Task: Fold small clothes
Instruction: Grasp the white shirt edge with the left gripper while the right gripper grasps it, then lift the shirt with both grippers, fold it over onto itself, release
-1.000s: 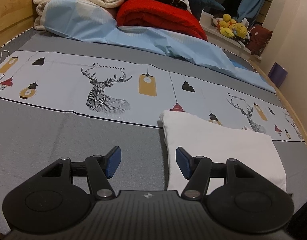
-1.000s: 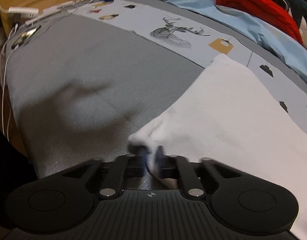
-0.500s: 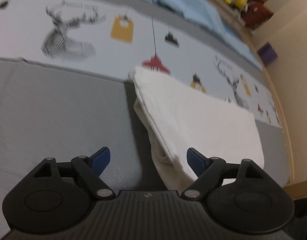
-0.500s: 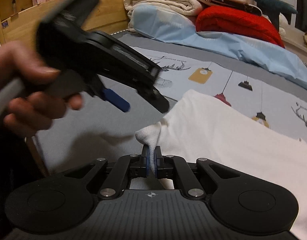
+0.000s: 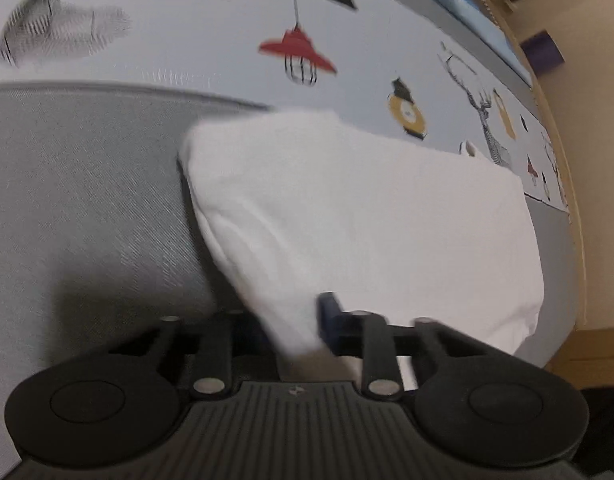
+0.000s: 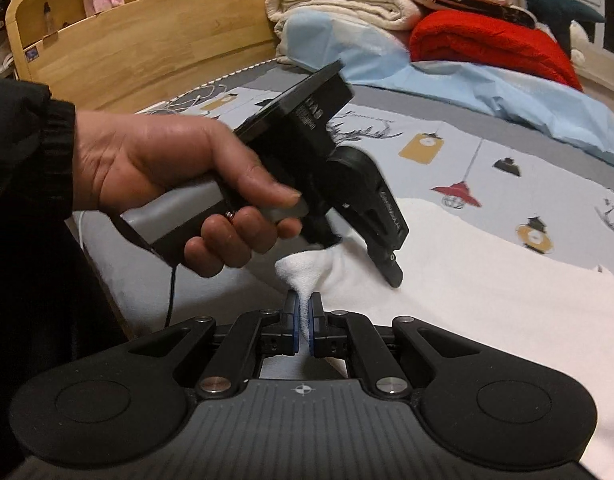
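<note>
Pinching the white garment [image 6: 467,280], right fingers [image 6: 291,322] grip; left fingers [image 5: 327,312] closing around it.

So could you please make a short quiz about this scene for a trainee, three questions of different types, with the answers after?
1. True or false: the right gripper is shut on a corner of the white garment.
2. Which colour is the hanging lamp print on the bed sheet nearest the garment's far corner? A) red B) green C) purple
3. Fill in: the left gripper has white ____ between its closing jaws.

Key: 1 true; 2 A; 3 cloth.
</note>
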Action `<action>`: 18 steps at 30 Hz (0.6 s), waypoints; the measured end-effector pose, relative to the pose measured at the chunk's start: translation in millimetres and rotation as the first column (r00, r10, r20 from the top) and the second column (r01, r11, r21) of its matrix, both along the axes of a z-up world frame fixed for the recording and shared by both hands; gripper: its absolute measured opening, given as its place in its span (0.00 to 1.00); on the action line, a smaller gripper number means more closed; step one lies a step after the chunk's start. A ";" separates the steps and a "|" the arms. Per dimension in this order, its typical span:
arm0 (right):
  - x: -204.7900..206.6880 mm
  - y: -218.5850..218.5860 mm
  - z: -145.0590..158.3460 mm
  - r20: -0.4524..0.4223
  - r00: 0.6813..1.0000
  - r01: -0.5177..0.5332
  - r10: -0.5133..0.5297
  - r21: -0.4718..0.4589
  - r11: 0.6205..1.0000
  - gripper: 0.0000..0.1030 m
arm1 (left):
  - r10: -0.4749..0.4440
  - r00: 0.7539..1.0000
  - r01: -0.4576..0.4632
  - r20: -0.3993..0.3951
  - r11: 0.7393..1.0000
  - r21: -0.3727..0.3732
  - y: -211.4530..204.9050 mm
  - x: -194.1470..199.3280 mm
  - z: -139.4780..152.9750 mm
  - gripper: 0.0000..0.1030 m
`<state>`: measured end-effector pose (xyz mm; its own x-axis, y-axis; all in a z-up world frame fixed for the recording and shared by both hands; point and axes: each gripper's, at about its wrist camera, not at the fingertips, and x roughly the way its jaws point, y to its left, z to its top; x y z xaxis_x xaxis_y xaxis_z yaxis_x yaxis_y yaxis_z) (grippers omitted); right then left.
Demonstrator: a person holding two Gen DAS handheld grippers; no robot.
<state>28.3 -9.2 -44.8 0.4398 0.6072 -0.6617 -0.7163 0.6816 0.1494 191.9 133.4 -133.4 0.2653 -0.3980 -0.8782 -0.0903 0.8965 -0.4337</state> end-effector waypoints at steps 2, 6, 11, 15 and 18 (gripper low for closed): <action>-1.6 8.4 2.0 -0.003 1.000 -0.010 0.010 0.021 1.000 0.04 | 0.019 0.999 -0.019 0.033 1.000 -0.004 14.1 -7.4 16.0 0.14; -8.1 23.1 21.1 0.001 0.999 -0.049 0.049 0.146 0.988 0.04 | 0.148 0.984 -0.147 0.104 0.989 -0.018 60.0 -32.2 53.6 0.12; -5.2 20.3 37.6 -0.065 0.998 0.001 0.020 0.301 0.954 0.03 | 0.217 0.966 -0.224 0.140 0.974 0.039 83.3 -58.9 81.4 0.11; -1.8 -0.9 37.0 -0.117 0.992 0.087 -0.054 0.298 0.951 0.03 | 0.168 0.971 -0.182 0.169 0.981 0.070 59.6 -53.7 97.2 0.11; 0.7 -27.7 39.4 -0.136 0.980 0.179 -0.144 0.291 0.940 0.03 | 0.125 0.967 -0.137 0.221 0.990 0.041 33.7 -46.5 110.6 0.11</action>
<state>29.0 -36.9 -5.3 0.4825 0.7124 -0.5096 -0.5674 0.6974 0.4377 145.3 167.0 -22.8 0.4989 -0.2997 -0.8132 -0.1174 0.9063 -0.4060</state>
